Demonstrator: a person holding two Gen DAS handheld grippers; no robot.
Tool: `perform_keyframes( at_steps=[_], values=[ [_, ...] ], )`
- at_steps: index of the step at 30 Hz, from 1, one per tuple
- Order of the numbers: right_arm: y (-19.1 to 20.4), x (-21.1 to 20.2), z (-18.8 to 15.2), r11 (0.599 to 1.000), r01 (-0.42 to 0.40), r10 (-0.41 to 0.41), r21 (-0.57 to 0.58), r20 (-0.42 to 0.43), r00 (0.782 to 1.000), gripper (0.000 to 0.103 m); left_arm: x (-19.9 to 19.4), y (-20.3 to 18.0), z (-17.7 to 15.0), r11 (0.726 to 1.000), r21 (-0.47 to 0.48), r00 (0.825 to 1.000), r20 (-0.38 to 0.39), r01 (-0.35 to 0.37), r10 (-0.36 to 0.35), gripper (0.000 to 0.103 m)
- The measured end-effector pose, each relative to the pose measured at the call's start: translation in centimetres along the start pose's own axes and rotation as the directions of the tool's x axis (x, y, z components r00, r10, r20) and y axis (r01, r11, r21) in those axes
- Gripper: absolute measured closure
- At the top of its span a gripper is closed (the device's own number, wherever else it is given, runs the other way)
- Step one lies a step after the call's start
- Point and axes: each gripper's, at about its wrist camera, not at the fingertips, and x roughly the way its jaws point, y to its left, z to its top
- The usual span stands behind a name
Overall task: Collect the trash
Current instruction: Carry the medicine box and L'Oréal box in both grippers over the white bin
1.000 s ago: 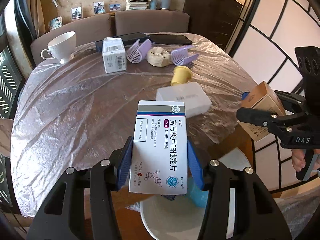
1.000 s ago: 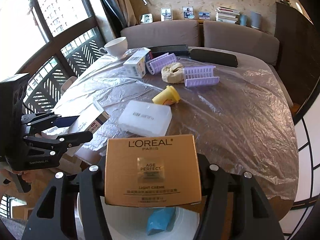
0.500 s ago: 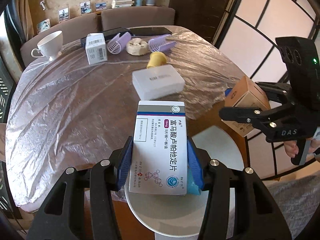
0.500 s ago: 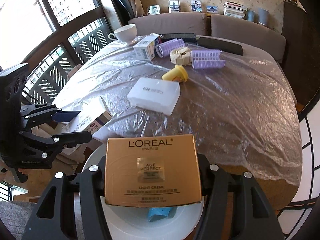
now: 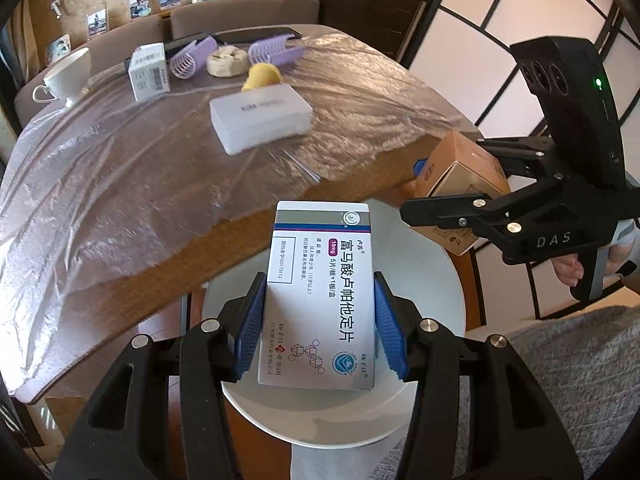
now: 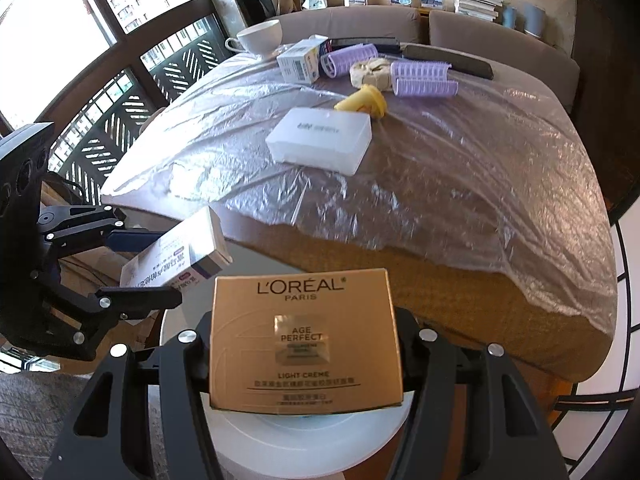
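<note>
Now the left gripper [image 5: 318, 336] has its jaws clamped on a white medicine box [image 5: 320, 292], the right gripper [image 6: 306, 354] on a gold cream box [image 6: 306, 340], both above the white bin [image 5: 432, 264] beside the tabletop [image 6: 460, 280].

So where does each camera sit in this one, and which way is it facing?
Left wrist: rides the left claw, angled down past the medicine box it grips, over the white bin; the right claw and a hand show at right.
Right wrist: rides the right claw, angled down past the L'Oreal box; the left claw shows at left.
Shared: plastic-covered table, white case, bin, both boxes.
</note>
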Motion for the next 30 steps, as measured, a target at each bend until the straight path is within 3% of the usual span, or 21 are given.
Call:
perform_keyframes(
  at_steps=[8,30],
  values=[
    [0.1,1.0,-1.0,1.0,-0.003,0.003,-0.006,-0.032,0.999,0.044,1.0,0.0,-0.8,1.0,0.001,0.999,-0.036,-0.001,0.001,0.051],
    [-0.2,4.8,-2.7,1.0,0.002,-0.006,-0.031,-0.115,0.993,0.044,4.8,0.6,-2.7,0.996,-0.011,0.989,-0.125,-0.085,0.083,0.051]
  ],
)
